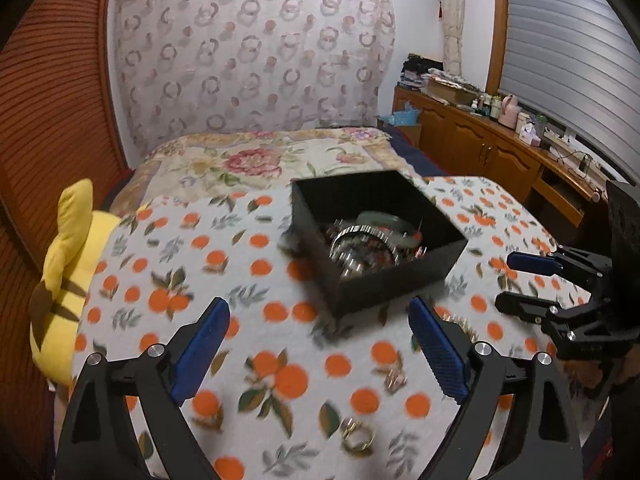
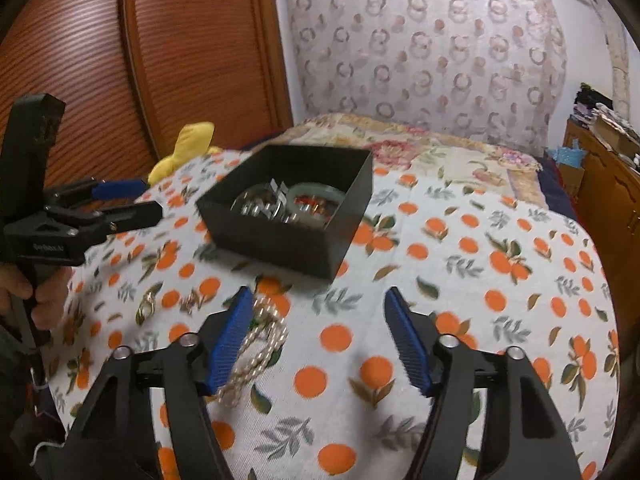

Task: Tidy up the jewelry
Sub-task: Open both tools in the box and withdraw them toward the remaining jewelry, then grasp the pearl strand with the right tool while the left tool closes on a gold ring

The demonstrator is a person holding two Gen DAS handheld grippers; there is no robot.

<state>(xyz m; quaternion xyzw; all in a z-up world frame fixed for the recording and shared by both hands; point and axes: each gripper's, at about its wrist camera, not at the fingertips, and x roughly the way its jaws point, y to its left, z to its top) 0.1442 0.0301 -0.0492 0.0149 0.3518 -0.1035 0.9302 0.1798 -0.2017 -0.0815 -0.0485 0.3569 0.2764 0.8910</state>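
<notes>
An open black box [image 1: 400,284] [image 2: 280,248] stands on the orange-print cloth [image 1: 248,248]. Inside it lie a silver bracelet [image 1: 360,236], a pale green bangle [image 2: 316,192] and other blurred pieces. My left gripper [image 1: 318,308] hovers open just short of the box's near corner, nothing between its pads. Two gold pieces [image 1: 356,436] [image 1: 394,380] lie on the cloth below it. My right gripper [image 2: 319,294] is open too, with a pearl necklace [image 2: 260,340] lying on the cloth beside and under its left finger. Each gripper shows in the other's view [image 1: 508,280] [image 2: 150,198].
A yellow plush toy [image 1: 68,280] [image 2: 188,148] lies at the cloth's left edge. Beyond the box is a flowered bedspread [image 1: 260,160]. A wooden cabinet [image 1: 480,148] with clutter on top runs along the right. A hand [image 2: 24,288] holds the left gripper's handle.
</notes>
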